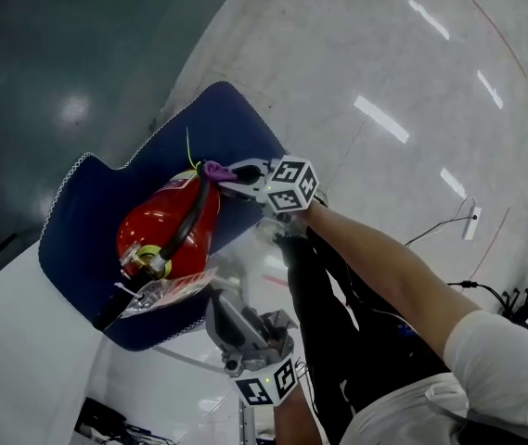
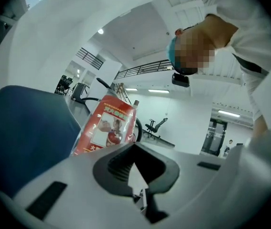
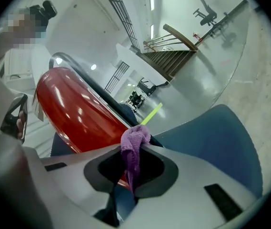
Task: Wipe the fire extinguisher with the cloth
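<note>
A red fire extinguisher point(image 1: 166, 225) is seen lying on its side on a blue mat point(image 1: 92, 202), which is spread over a pale, glossy floor point(image 1: 384, 54). In the head view its valve end point(image 1: 149, 260) is turned toward 7 o'clock and its other end toward 1 o'clock. A black hose point(image 1: 192, 213) is laid along the cylinder. A red instruction tag in a clear sleeve point(image 1: 166, 292) lies at the valve end, at the cylinder's 6 o'clock side.

The right gripper point(image 1: 233, 172) is held at the 1 o'clock end of the extinguisher. Its jaws are clamped on a purple cloth point(image 1: 213, 169), and in the right gripper view the cloth is bunched up just beside the red cylinder and hose. A yellow-green strip point(image 1: 189, 151) stands up just beyond the cloth, at 12 o'clock of it.

The left gripper point(image 1: 222, 309) is held at 5 o'clock of the extinguisher, near the tag but apart from it. In the left gripper view its jaws are pressed together with nothing between them, and the tag and the mat are seen ahead at 11 o'clock.

A thin cable point(image 1: 449, 221) is seen on the floor at 3 o'clock.
</note>
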A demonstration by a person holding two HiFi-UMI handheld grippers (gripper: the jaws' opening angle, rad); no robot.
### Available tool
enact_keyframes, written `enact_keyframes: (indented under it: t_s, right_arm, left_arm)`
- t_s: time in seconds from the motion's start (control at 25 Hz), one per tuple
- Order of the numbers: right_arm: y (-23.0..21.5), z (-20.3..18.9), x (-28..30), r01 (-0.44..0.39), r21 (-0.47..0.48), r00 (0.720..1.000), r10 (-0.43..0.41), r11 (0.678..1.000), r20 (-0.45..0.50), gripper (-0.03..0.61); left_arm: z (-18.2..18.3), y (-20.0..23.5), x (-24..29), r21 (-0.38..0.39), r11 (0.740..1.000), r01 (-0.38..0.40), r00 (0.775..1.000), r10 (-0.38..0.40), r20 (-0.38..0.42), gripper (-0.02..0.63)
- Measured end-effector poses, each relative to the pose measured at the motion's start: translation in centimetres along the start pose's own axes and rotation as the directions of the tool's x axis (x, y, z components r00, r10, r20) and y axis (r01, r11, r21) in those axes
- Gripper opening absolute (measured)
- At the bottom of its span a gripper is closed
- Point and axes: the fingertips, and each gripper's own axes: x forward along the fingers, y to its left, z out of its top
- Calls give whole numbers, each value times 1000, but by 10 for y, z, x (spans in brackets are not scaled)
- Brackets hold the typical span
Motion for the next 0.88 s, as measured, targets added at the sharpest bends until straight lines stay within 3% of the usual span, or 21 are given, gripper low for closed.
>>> enact_keyframes:
  t_s: [0.52,0.88]
  right_arm:
    - [98,66,-35,-7,-37,994,11,999,105,57]
    - [184,140,-62,-43,-87,984,57,995,170,57]
  left_arm:
    - [61,-23,-6,5,1000,0,997,-1,77,6]
    - [119,-32,-28,-16,999,-28,991,30,128,6]
